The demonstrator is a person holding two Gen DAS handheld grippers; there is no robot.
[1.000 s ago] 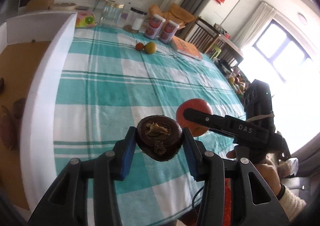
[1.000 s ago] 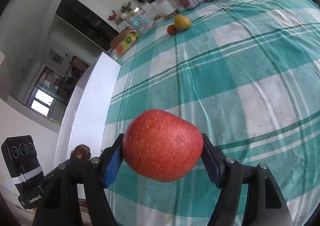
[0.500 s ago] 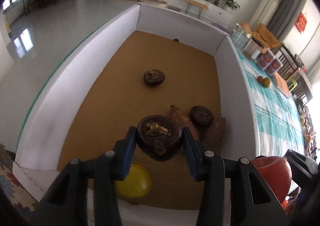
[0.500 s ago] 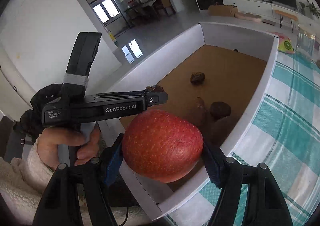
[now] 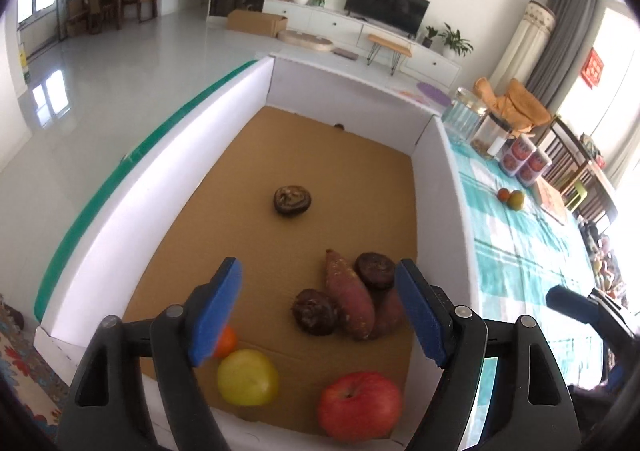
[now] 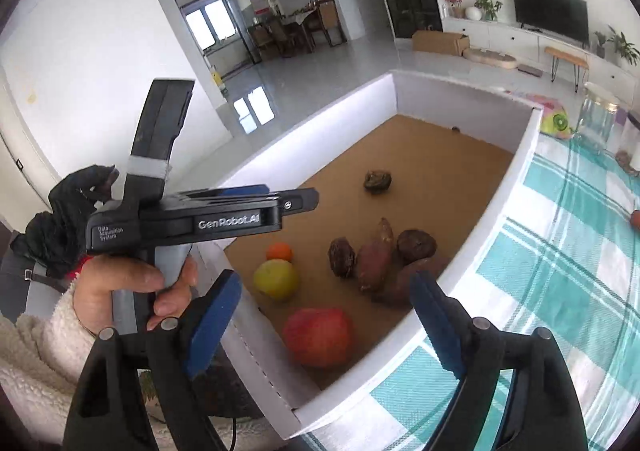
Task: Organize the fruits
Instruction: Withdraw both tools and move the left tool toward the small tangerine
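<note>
A white-walled box with a brown floor (image 5: 328, 155) (image 6: 432, 171) holds the fruit. My left gripper (image 5: 320, 315) is open and empty above the box's near end. A dark round fruit (image 5: 314, 312) (image 6: 342, 257) lies below it beside two sweet potatoes (image 5: 350, 299) (image 6: 374, 257). My right gripper (image 6: 326, 325) is open and empty over the near corner. A red apple (image 6: 319, 336) (image 5: 359, 405) lies on the floor below it. A yellow fruit (image 5: 247, 377) (image 6: 276, 278) and a small orange (image 6: 279, 252) lie near.
Two more dark fruits (image 5: 292, 200) (image 5: 375, 270) lie in the box. On the teal checked tablecloth (image 5: 520, 251) sit a small orange fruit and a green one (image 5: 516, 199), jars (image 5: 464, 119) and red tubs (image 5: 524, 161). The left gripper's body (image 6: 192, 219) hangs left of the box.
Both grippers have opened. The dark fruit dropped from the left gripper and the red apple from the right; both now lie on the box floor.
</note>
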